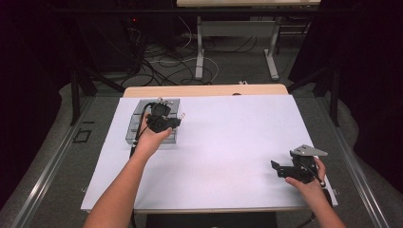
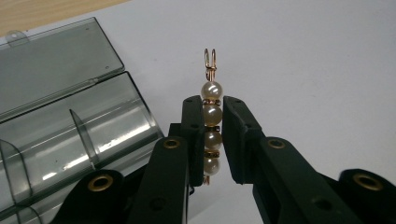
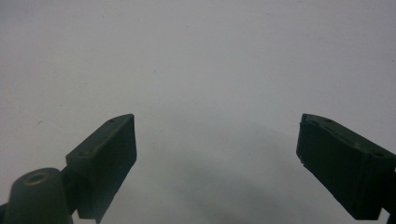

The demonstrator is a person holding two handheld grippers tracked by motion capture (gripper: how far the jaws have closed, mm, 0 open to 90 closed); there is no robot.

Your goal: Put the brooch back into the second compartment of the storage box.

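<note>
Pearl-coloured beads on a thin gold wire — a small pendant (image 2: pixel 211 122) with a doubled loop at its top — sit clamped upright between the jaws of the left hand-held gripper (image 2: pixel 211 140), the top bead and loop standing clear above the jaw tips. In the high view this left hand-held gripper (image 1: pixel 164 121) hangs over the near right part of a clear smoky plastic box (image 1: pixel 138 124) at the far left of the white desk (image 1: pixel 228 142). The box (image 2: pixel 60 121) lies open, its lid folded back and thin dividers splitting the tray into compartments. The right hand-held gripper (image 1: pixel 280 170) rests near the desk's near right corner — jaws spread wide, holding nothing, over bare white surface (image 3: pixel 210 70).
</note>
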